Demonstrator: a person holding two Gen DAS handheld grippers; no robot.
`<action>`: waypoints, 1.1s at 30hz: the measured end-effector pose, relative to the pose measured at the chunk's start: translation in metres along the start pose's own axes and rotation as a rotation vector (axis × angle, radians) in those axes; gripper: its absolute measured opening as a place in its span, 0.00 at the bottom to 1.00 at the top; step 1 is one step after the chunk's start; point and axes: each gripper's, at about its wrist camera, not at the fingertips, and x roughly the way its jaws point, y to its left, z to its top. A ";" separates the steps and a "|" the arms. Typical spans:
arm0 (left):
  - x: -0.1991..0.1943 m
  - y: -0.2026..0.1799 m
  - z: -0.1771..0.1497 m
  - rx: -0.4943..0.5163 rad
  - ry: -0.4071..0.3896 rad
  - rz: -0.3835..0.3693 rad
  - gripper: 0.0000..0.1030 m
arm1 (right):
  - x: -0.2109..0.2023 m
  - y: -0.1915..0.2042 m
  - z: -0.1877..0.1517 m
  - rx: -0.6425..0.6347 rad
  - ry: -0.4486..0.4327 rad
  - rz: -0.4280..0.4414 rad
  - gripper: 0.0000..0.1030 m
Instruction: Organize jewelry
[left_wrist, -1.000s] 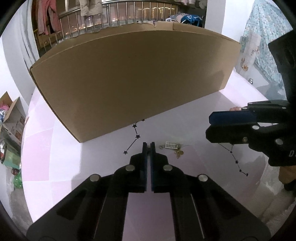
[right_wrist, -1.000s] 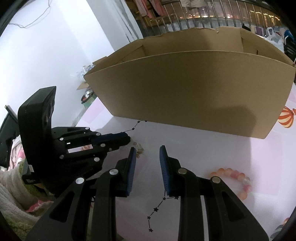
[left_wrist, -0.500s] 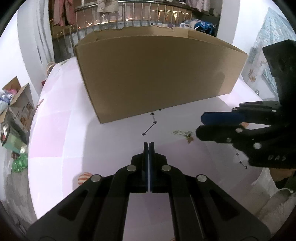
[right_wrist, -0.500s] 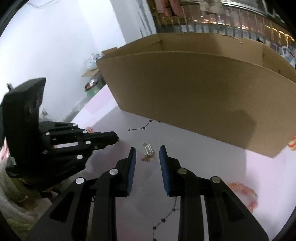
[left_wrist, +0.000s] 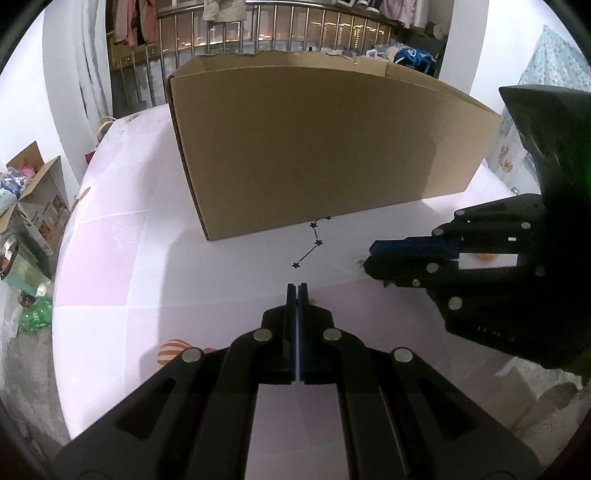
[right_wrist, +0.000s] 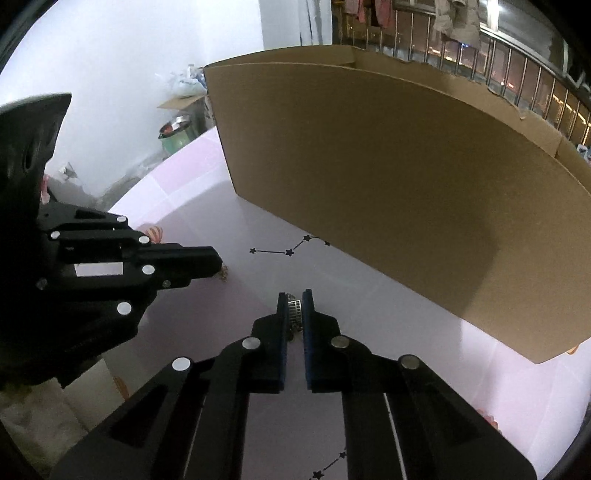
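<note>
While the right hand-held gripper (right_wrist: 294, 295) pinches its blue pads onto a small silver ribbed jewelry piece (right_wrist: 294, 309) on the pink tabletop (right_wrist: 369, 295), just in front of the cardboard box (right_wrist: 388, 192), the pickup looks barely begun and nothing appears lifted yet. To the box's near left, the left hand-held gripper (right_wrist: 216, 263) is fully closed; whether it holds anything I cannot tell, though a small gold trinket (right_wrist: 224, 274) lies at its tip. Whether the box holds anything yet cannot be seen.
</note>
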 end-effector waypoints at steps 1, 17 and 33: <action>0.000 0.000 0.000 -0.001 -0.001 -0.002 0.00 | -0.001 -0.004 0.000 0.026 -0.003 0.018 0.04; -0.004 0.000 -0.002 -0.007 -0.016 -0.013 0.00 | -0.026 -0.033 -0.006 0.154 -0.030 0.091 0.14; -0.002 -0.003 -0.002 -0.012 -0.011 -0.017 0.00 | 0.000 -0.039 -0.002 0.223 0.018 0.088 0.03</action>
